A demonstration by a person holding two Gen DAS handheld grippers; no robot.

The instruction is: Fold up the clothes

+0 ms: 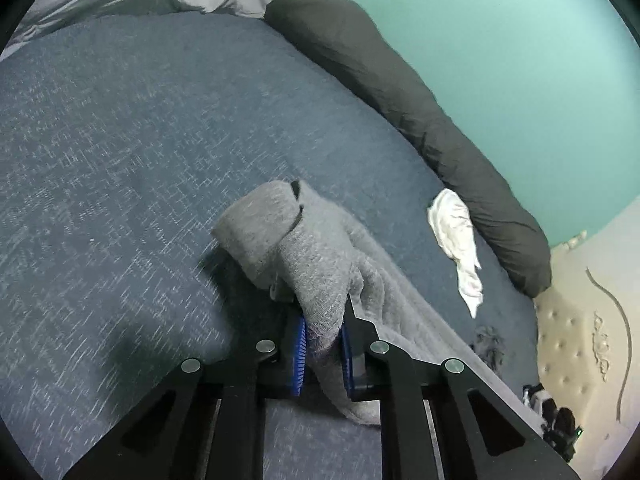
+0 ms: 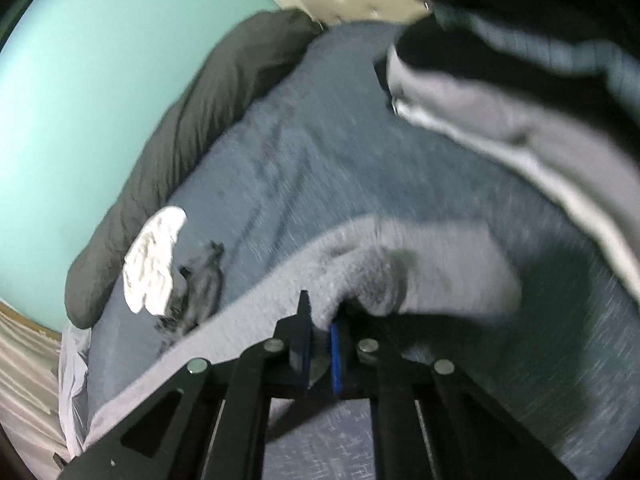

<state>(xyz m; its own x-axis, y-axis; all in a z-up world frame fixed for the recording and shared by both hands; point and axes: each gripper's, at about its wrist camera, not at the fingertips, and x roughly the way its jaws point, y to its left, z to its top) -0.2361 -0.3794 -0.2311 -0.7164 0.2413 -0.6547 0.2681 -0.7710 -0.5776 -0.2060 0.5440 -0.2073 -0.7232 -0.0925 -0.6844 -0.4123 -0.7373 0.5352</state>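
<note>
Left wrist view: the left gripper (image 1: pixel 324 344) is clenched on a bunched fold of the soft grey knitted garment (image 1: pixel 320 248), which lies stretched across the blue woven bedspread (image 1: pixel 140 140) with one end lifted. Right wrist view, blurred: the right gripper (image 2: pixel 318 340) pinches the same garment's near edge (image 2: pixel 360 268). The cloth looks thick, limp and light; it would sag between holds, so hems or corners seem the best grip points. A crumpled white cloth (image 1: pixel 456 236) and long dark bolster pillow (image 1: pixel 420 116) lie farther off.
</note>
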